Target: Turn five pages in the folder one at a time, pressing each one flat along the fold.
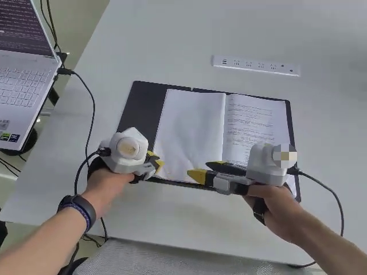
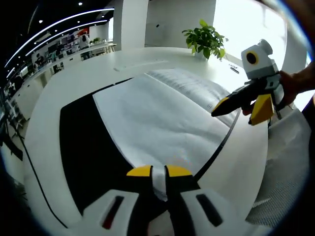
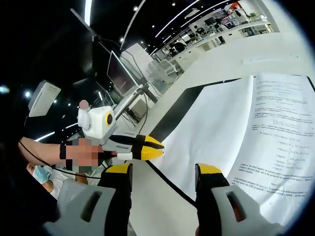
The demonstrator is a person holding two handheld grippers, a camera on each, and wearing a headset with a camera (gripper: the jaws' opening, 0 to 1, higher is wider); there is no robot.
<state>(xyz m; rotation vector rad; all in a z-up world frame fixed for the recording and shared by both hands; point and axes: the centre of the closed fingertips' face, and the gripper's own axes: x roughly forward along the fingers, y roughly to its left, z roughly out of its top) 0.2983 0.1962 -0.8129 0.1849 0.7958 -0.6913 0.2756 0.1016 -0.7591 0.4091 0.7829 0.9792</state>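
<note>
Pinning the blank page before the fold is pressed

The left tool (image 2: 158, 173) has its yellow tips drawn nearly together on the near edge of the blank page (image 1: 189, 134), and it looks to be pinching that edge. The black cover of the folder (image 1: 140, 109) lies open just to its left. Ahead and to the right of it runs the fold (image 1: 223, 129). The blank page bows up slightly there, so the step in hand is probably flattening. That pinch would do best to hold light and low so the sheet does not crease.

The right tool (image 3: 163, 169) hovers with its jaws spread wide and nothing between them, at the folder's near edge just right of the fold. A good press would lay one jaw flat on the paper and draw it along the fold, away from the person. The printed page (image 1: 255, 123) lies ahead of this tool.

The bench (image 1: 172, 34) is white and smooth. A laptop (image 1: 23, 74) and its cable (image 1: 89, 109) sit well to the left of the left tool, and a power strip (image 1: 255, 65) lies beyond the folder. A potted plant (image 2: 204, 39) stands at the bench's far end, with an open office behind.
</note>
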